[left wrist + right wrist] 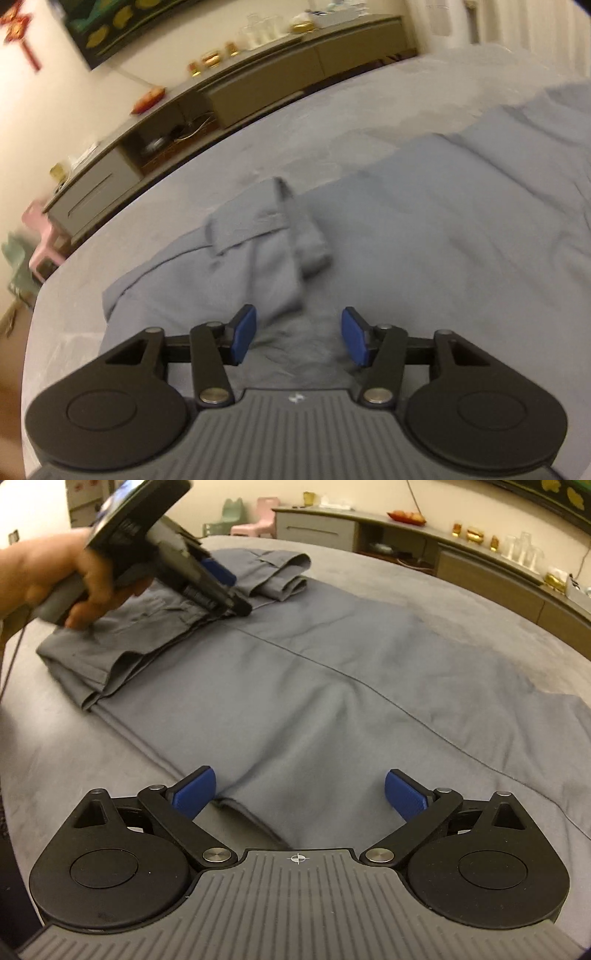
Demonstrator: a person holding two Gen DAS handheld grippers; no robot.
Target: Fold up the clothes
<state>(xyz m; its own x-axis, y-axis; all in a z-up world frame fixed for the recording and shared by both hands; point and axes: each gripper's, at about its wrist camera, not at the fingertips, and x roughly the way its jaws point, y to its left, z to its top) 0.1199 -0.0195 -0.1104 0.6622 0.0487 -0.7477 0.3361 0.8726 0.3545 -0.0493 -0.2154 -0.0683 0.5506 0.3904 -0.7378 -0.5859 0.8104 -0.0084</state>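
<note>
Trousers (295, 686) half folded, bunched upper left. Left gripper (298, 334) and right gripper (300, 794) both agape, clamping nothing. Risk: snagging one layer only, dragging fold askew.

We see the right gripper (300, 794) pointing steeply downward over the near hem of the grey trousers (314, 686), our landmark. Its jaws stand wide apart; both blue pads (404, 795) are clear of the cloth, nothing pinched between them. The left gripper (298, 338) also tilts downward, above the folded end of the trousers. Its jaws are about half apart, pads not pressing fabric. From the right wrist view, we note the left hand (59, 574) wrapped around that gripper's handle, hovering over the folded end, on the far side from the right gripper. The two grippers are well apart.
</note>
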